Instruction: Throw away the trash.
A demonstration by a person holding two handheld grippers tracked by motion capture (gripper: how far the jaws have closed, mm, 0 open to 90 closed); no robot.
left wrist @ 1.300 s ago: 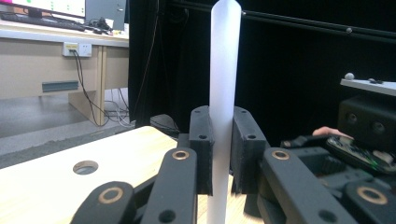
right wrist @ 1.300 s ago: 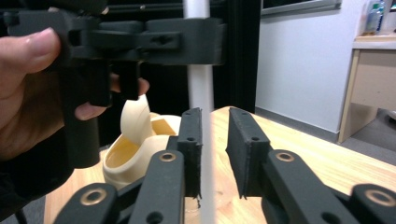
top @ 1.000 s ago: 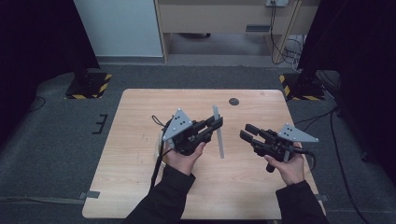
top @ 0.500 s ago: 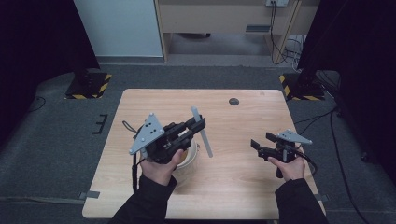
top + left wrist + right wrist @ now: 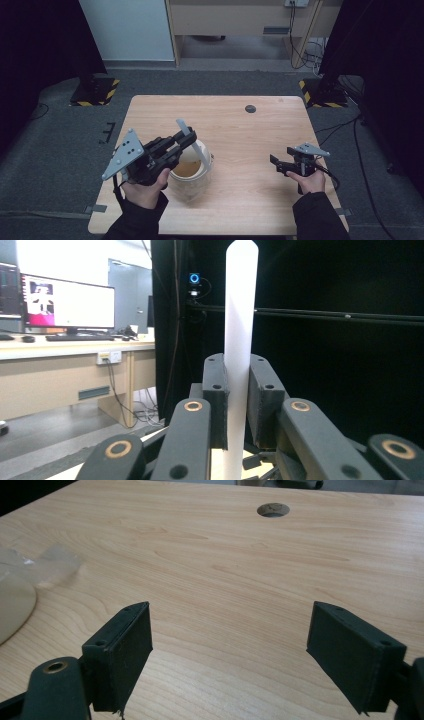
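My left gripper [image 5: 186, 140] is shut on a long white flat strip [image 5: 181, 126], which sticks up and away past the jaws. In the left gripper view the strip [image 5: 240, 315] stands upright, pinched between the two pads [image 5: 216, 390]. Right under that gripper a cream-white round hollow roll [image 5: 200, 172] rests on the wooden table [image 5: 235, 125]. I cannot tell whether the strip joins the roll. My right gripper [image 5: 276, 164] hovers low at the table's right side, open, with nothing between its fingers [image 5: 122, 650]. The roll's edge [image 5: 12, 605] shows at the far left of the right gripper view.
A small dark round hole [image 5: 250, 108] marks the table's far middle, also seen as the hole [image 5: 273, 510] ahead of the right gripper. Black stands with yellow-striped bases [image 5: 95, 90] flank the table on the grey floor. A desk with a monitor [image 5: 67, 305] stands beyond.
The left hand has carried the strip left and toward the near edge, tilting it, and the roll now shows beneath it. The right gripper has drawn back to the right.
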